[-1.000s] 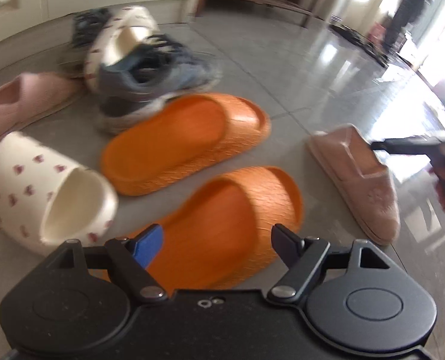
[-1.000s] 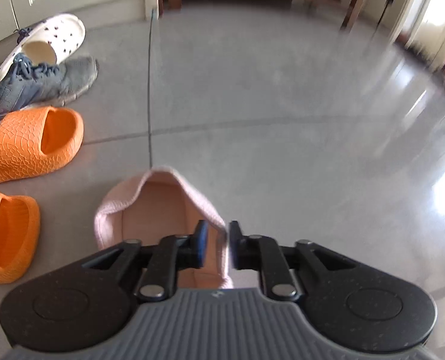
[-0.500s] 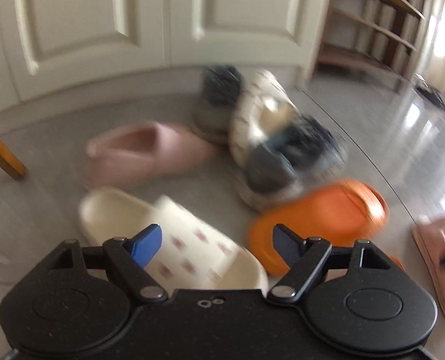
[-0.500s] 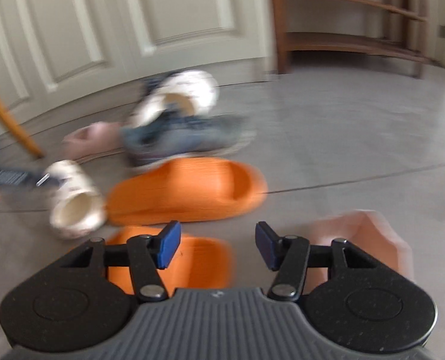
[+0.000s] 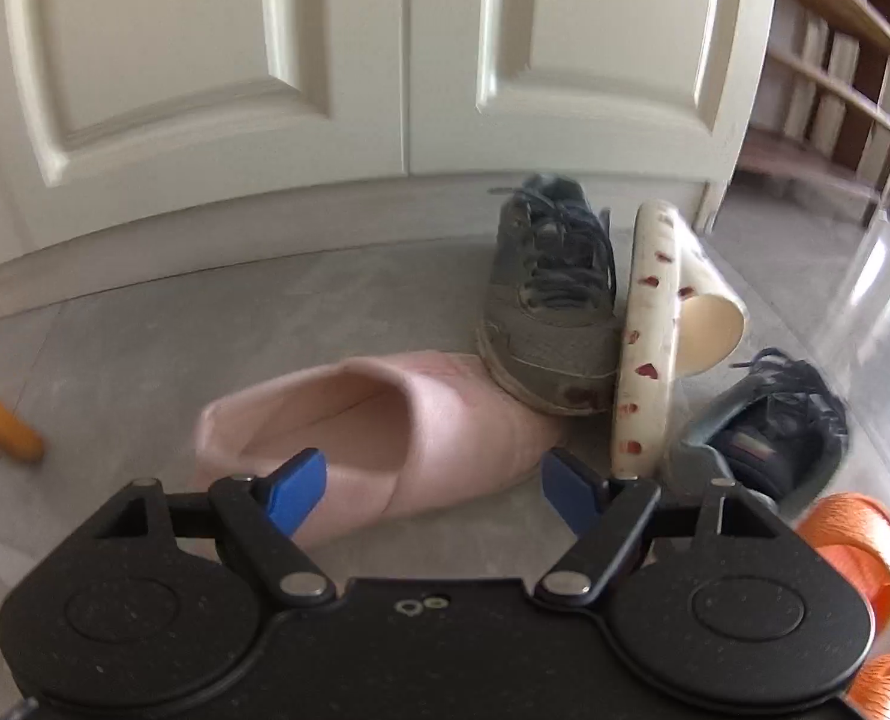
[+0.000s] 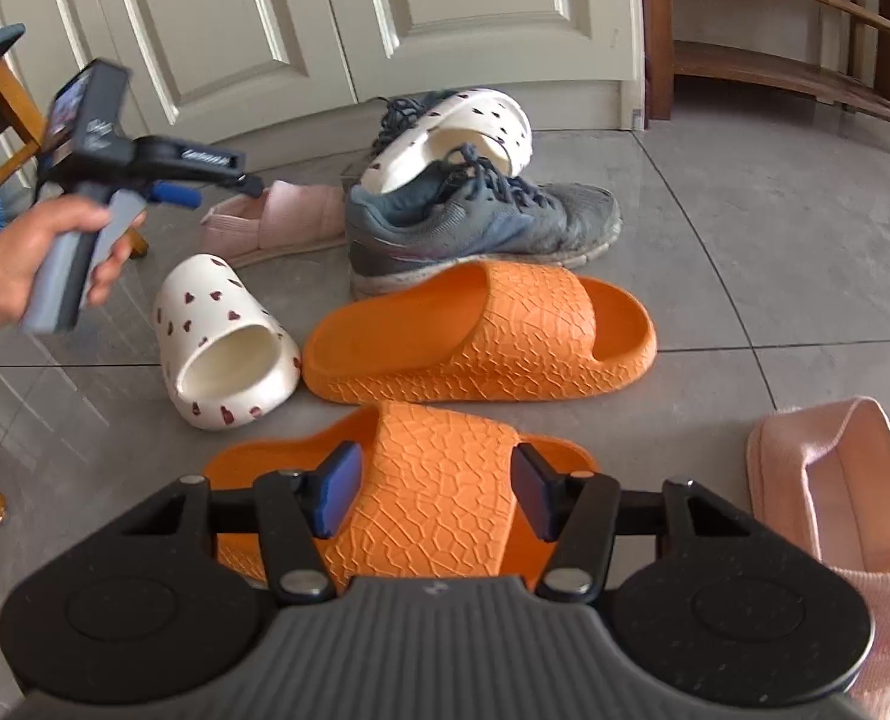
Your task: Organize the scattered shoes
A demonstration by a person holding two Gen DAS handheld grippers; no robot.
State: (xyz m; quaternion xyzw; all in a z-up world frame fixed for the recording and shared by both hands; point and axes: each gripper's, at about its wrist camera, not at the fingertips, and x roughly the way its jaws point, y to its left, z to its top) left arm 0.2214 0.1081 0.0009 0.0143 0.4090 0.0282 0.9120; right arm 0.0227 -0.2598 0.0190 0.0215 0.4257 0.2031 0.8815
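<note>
1. Your left gripper (image 5: 433, 495) hovers over the pink slipper (image 5: 379, 438) near the white cabinet doors (image 5: 385, 60); its jaws are wide and closing, with nothing pressed between the pads. That slipper looks soft and light, so it will likely collapse under a squeeze. Pinch the folded collar or heel rim, not the floppy middle.
2. The spotted white clog (image 6: 226, 339) lies on its side by your left hand (image 6: 31, 264). It looks like stiff, light foam; take its open rim.
3. The grey sneaker (image 6: 481, 228) rests behind the orange slide (image 6: 481, 342), with a second clog (image 6: 457, 138) propped on it. It is probably the heaviest; grip the heel collar.
4. Your right gripper (image 6: 433, 495) stands half open above the nearer orange slide (image 6: 409, 486), holding nothing. Its textured strap should grip well.
5. The second pink slipper (image 6: 835, 480) lies at far right.
6. No brand or label is legible.
</note>
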